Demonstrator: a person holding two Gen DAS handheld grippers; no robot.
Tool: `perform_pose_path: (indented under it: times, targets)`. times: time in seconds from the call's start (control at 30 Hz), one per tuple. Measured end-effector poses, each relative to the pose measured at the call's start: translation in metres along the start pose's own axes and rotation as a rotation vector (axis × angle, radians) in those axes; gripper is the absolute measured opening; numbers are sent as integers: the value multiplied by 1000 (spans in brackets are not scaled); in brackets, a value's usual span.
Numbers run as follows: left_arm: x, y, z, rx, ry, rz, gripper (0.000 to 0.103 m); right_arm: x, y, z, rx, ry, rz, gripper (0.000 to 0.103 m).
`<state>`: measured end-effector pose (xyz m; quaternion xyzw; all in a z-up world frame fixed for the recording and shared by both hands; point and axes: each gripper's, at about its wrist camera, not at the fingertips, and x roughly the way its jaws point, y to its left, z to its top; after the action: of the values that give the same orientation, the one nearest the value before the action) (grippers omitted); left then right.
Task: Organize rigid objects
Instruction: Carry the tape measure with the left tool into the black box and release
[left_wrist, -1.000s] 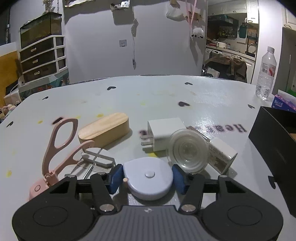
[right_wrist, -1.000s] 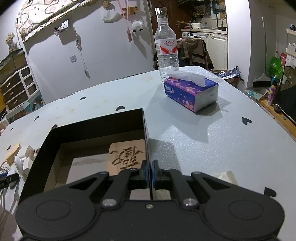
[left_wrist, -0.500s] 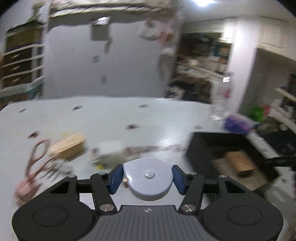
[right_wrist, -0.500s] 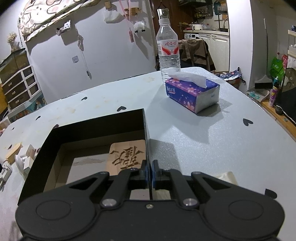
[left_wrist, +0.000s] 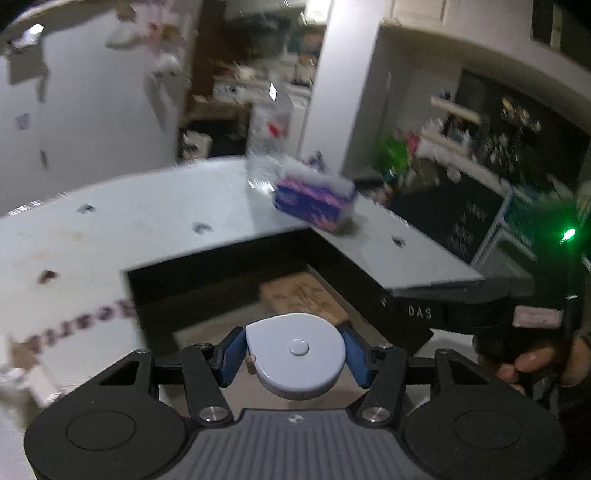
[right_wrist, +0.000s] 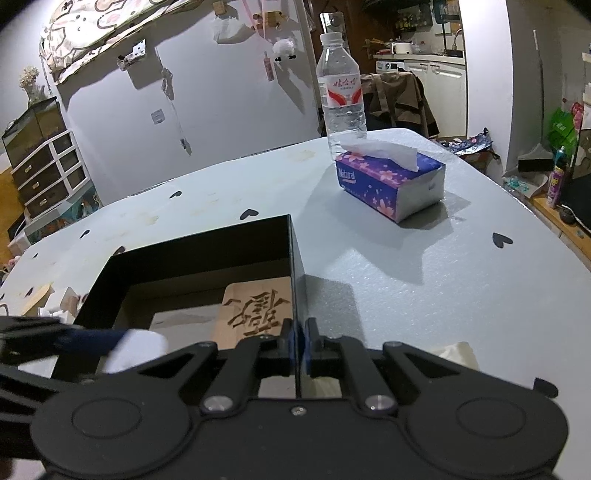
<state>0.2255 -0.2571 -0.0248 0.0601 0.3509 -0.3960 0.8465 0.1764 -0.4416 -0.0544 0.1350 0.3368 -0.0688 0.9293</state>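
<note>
My left gripper (left_wrist: 295, 354) is shut on a pale blue round tape measure (left_wrist: 295, 354) and holds it over the near part of the open black box (left_wrist: 221, 291). A carved wooden block (left_wrist: 303, 299) lies in the box. In the right wrist view my right gripper (right_wrist: 298, 341) is shut on the box's right wall (right_wrist: 295, 266). The carved block (right_wrist: 255, 310) shows inside, and the left gripper with the tape measure (right_wrist: 136, 350) comes in blurred from the left. The right gripper's body (left_wrist: 480, 306) shows in the left wrist view.
A purple tissue box (right_wrist: 389, 181) and a water bottle (right_wrist: 341, 99) stand beyond the box on the pale table (right_wrist: 424, 277). Other loose objects (right_wrist: 55, 299) lie left of the box. A light block (right_wrist: 454, 354) lies by my right gripper.
My left gripper has lifted the tape measure from the pile and swung right, to above the black box. The right gripper has stayed shut on the box wall.
</note>
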Motion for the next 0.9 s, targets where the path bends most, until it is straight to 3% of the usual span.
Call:
perform_pose_path:
  times: [0.27, 0.53, 0.63, 0.9]
  targets:
    - [51, -8, 6, -58, 124, -42, 58, 1, -5, 1, 21, 9, 24, 7]
    - [68, -13, 2, -127, 121, -131, 58, 2, -7, 2, 32, 11, 34, 8]
    - [69, -12, 0, -155, 118, -154, 81, 2, -7, 2, 34, 11, 37, 8]
    - [52, -7, -1, -161, 107, -143, 88, 2, -7, 2, 35, 13, 35, 8]
